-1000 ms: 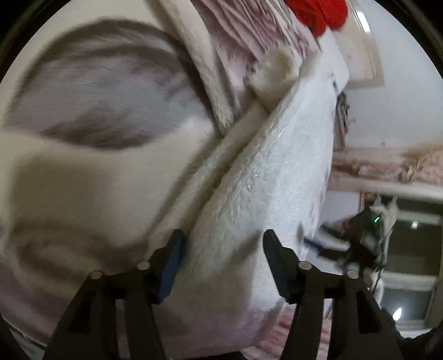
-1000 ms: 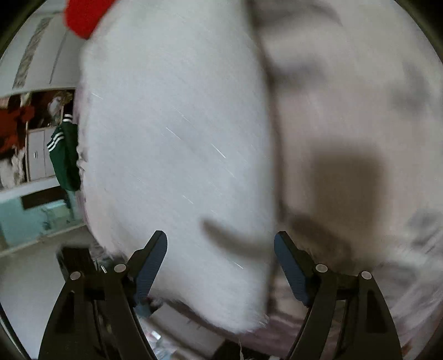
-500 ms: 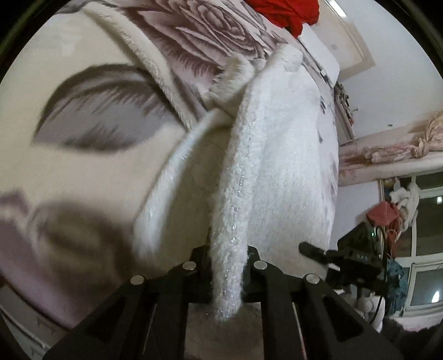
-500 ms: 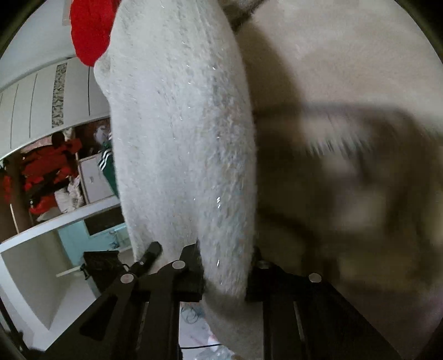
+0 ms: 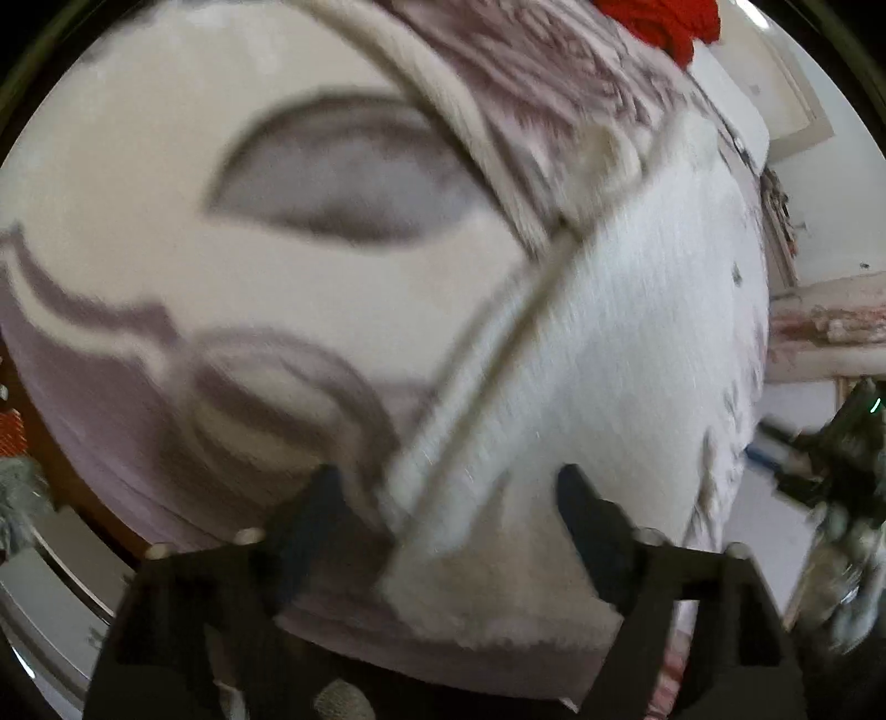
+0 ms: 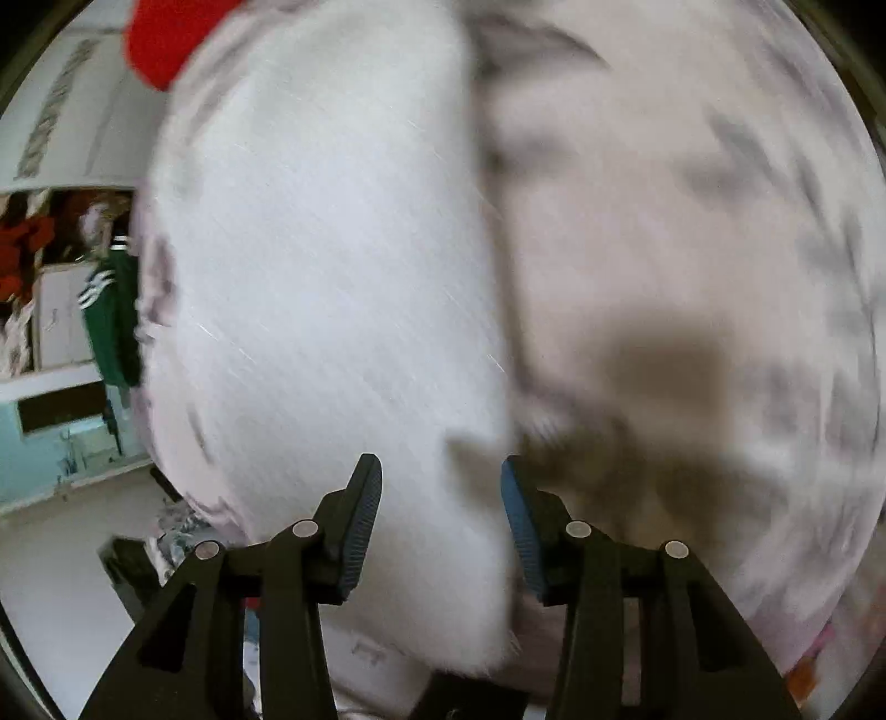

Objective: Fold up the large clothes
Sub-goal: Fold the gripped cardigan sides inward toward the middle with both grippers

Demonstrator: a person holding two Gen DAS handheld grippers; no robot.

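Note:
A fluffy white garment [image 5: 609, 343] lies flat on a bed with a cream and mauve floral cover [image 5: 166, 221]. Its folded edge runs diagonally toward my left gripper [image 5: 448, 498], which is open with the garment's near corner between and below its fingers. In the right wrist view the same white garment [image 6: 321, 288] fills the left half, its right edge running down between the fingers of my right gripper [image 6: 440, 498], which is open. Both views are motion-blurred.
A red garment [image 5: 664, 22] lies at the far end of the bed and also shows in the right wrist view [image 6: 166, 44]. A green jacket [image 6: 111, 321] hangs by shelves at the left. The bed's near edge lies just below both grippers.
Both grippers were shut on the white garment's edge half a second ago and have opened and let it go. The garment now lies flat on the bed.

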